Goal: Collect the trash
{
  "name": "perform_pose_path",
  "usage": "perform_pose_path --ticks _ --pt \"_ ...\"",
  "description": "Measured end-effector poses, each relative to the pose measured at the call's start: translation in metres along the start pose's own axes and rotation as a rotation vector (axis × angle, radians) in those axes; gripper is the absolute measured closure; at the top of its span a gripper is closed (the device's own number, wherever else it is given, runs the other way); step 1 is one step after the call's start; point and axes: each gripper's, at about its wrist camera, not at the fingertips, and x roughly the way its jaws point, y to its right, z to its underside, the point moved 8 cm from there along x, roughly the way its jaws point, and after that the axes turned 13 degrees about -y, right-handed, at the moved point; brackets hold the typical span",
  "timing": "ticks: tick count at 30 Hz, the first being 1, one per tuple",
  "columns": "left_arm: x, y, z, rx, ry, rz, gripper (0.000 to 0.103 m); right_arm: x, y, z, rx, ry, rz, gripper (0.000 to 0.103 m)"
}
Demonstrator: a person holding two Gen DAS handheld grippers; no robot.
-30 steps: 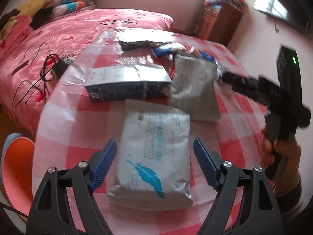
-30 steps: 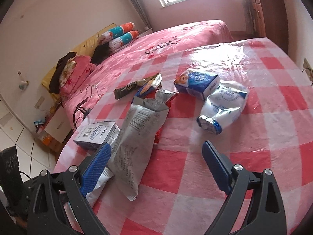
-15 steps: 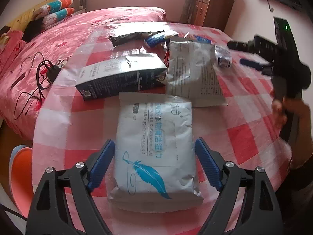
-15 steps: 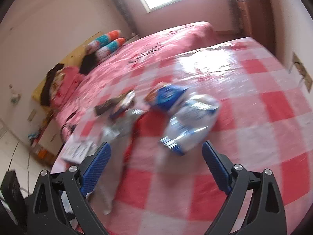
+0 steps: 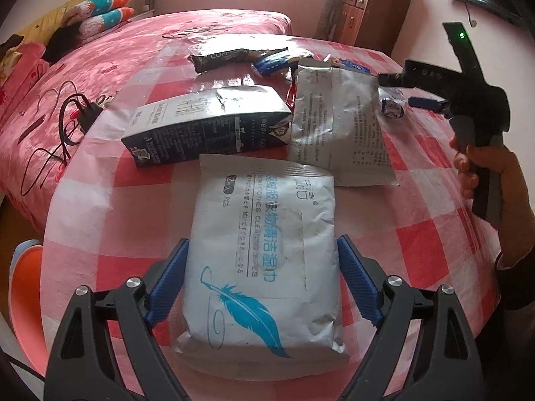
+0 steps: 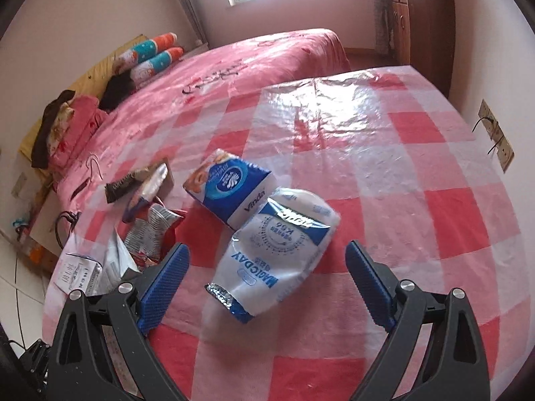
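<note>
Trash lies on a round table with a red-and-white checked cloth [image 5: 418, 220]. My left gripper [image 5: 262, 280] is open and straddles a white wipes pack with a blue feather [image 5: 264, 250], without gripping it. Beyond it lie a dark carton [image 5: 207, 127], a silver snack bag [image 5: 337, 117] and a coffee wrapper [image 5: 227, 58]. My right gripper [image 6: 267, 280] is open, with a white-and-blue MAGICDAY pouch [image 6: 277, 260] between its fingers. A blue Vinda tissue pack [image 6: 230, 187] lies just behind the pouch. The right gripper also shows in the left wrist view [image 5: 424, 102].
A bed with a pink cover [image 5: 100, 67] stands behind the table, with a black charger and cable [image 5: 83, 115] on it. A wooden cabinet [image 5: 371, 16] stands at the back. An orange stool [image 5: 23, 300] sits at the table's left. A wall socket [image 6: 495, 133] is on the right.
My left gripper has moved forward over the wipes pack, which now sits between its fingers. My right gripper has swung right from the silver bag to the MAGICDAY pouch.
</note>
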Motion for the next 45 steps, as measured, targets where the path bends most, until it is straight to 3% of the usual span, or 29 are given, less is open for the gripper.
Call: perform_pose_path --ticks 8,13,17,30,45 --pt "0.0 -0.001 -0.001 -0.018 0.024 -0.028 0.021 0.013 -0.003 -0.003 -0.023 -0.006 0.099 0.02" --pt "-0.002 -0.003 -0.001 -0.031 0.032 -0.025 0.023 0.014 -0.002 -0.003 -0.044 0.001 0.171 0.031" --pt "-0.002 -0.004 -0.002 -0.038 0.038 -0.019 0.025 0.012 -0.001 0.002 -0.074 0.009 0.228 0.053" --pt "-0.009 -0.014 0.006 -0.093 0.051 0.005 0.026 -0.006 -0.003 0.026 -0.084 0.028 0.121 0.056" --pt "-0.031 -0.026 0.012 -0.126 0.111 0.031 0.026 -0.04 -0.042 0.076 -0.127 0.042 0.024 0.056"
